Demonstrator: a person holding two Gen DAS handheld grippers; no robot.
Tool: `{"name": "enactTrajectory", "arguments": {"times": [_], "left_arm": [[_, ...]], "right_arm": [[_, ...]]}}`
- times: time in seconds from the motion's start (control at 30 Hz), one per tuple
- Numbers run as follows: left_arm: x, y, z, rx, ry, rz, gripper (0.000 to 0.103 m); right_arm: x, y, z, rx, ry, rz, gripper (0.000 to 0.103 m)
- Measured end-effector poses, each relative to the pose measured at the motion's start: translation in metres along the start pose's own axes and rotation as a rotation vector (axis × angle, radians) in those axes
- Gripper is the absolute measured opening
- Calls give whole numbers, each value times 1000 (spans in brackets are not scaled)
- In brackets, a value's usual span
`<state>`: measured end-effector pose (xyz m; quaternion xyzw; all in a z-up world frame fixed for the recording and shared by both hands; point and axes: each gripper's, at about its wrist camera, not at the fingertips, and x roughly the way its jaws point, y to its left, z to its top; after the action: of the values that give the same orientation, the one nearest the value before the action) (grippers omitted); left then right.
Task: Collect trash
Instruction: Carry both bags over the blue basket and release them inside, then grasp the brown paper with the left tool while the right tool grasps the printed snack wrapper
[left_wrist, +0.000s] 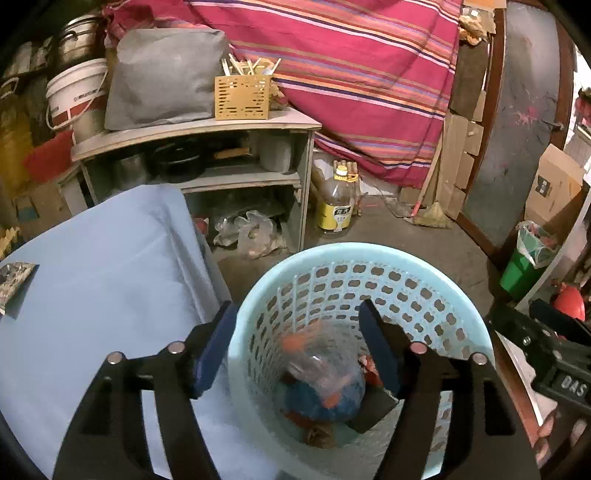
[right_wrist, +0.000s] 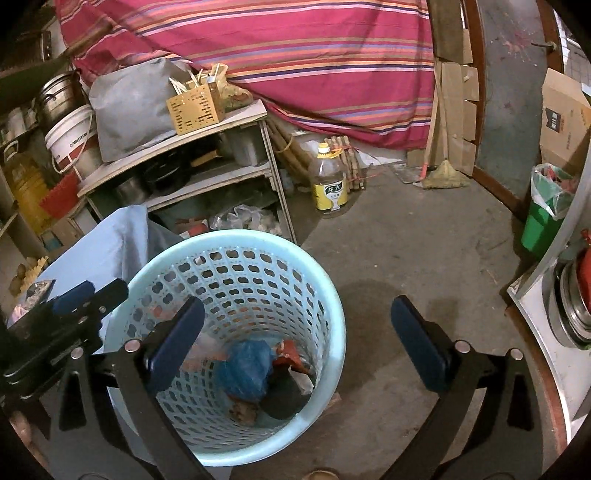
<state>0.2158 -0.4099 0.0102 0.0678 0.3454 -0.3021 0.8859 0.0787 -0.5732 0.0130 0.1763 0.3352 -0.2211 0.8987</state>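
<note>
Trash lies in a heap at the bottom of the pale blue perforated basket (left_wrist: 332, 266), which fills the lower centre of the left wrist view and the lower left of the right wrist view, standing on the concrete floor (right_wrist: 406, 236) just beside a light blue cloth-covered table (left_wrist: 103, 266). In the heap, a crumpled blue plastic bag (right_wrist: 245, 369) sits in the middle, a clear plastic bottle with orange bits (left_wrist: 321, 362) blurred above it, a red wrapper (right_wrist: 290, 356) to its right. The left gripper (left_wrist: 295, 347) hangs over the basket mouth, fingers apart with nothing clamped. The right gripper (right_wrist: 295, 343) straddles the basket's right rim, fingers spread wide and empty. A small printed packet (left_wrist: 14, 280) lies at the table's left edge.
</note>
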Motion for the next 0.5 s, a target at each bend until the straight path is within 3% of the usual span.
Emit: {"name": "enactTrajectory", "arguments": {"times": [0.1,0.23,0.37,0.5], "left_arm": [[-11,9,-3,0,-17,25,80],[-27,32,-12,-11,-18,50,80],[-53,70,-27,-43,-30,115,90],[-78,112,-45,-46,-46,192,91]], "right_arm": [[1,5,0,-16,-3,-3,98],[3,21,1,-31,-7,10,98],[3,49,1,-55,-15,33,98],[2,86,-4,-108,-30,60,99]]}}
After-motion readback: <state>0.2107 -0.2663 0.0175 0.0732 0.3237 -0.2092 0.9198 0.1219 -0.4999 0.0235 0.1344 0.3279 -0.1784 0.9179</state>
